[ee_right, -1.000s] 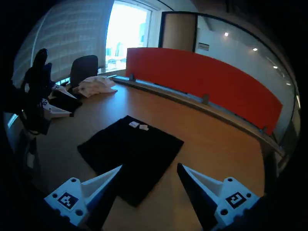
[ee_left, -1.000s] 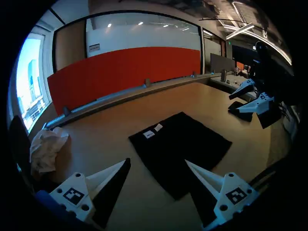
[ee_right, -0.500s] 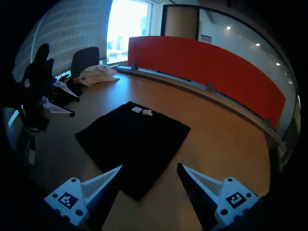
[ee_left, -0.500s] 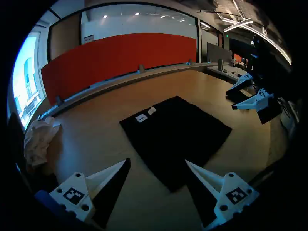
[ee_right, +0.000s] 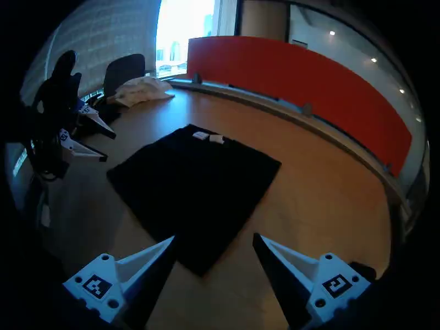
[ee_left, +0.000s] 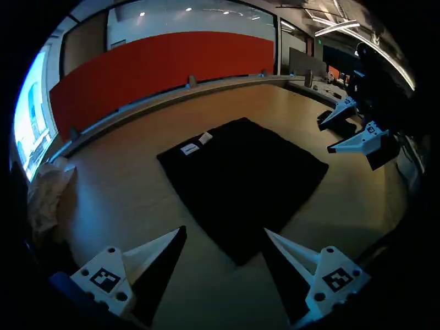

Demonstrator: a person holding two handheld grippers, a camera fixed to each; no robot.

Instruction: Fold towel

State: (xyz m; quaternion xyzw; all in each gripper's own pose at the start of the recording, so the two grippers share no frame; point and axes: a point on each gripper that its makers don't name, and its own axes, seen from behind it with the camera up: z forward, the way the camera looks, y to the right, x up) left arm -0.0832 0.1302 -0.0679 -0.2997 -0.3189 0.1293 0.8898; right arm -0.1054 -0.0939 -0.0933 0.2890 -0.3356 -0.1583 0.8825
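Black towel (ee_left: 242, 176) lies flat on the wooden table (ee_left: 121, 187), its near corner just ahead of the left gripper (ee_left: 224, 230), which is spread wide and empty. Right gripper (ee_right: 213, 236) is the same, wide and empty. A red partition (ee_left: 159, 60) runs along the table's far edge, with pale crumpled cloth (ee_right: 140, 91) well apart from the towel.

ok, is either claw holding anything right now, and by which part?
Nothing is held. The left claw and the right claw are both open and empty; the black towel lies flat on the table, ungripped.
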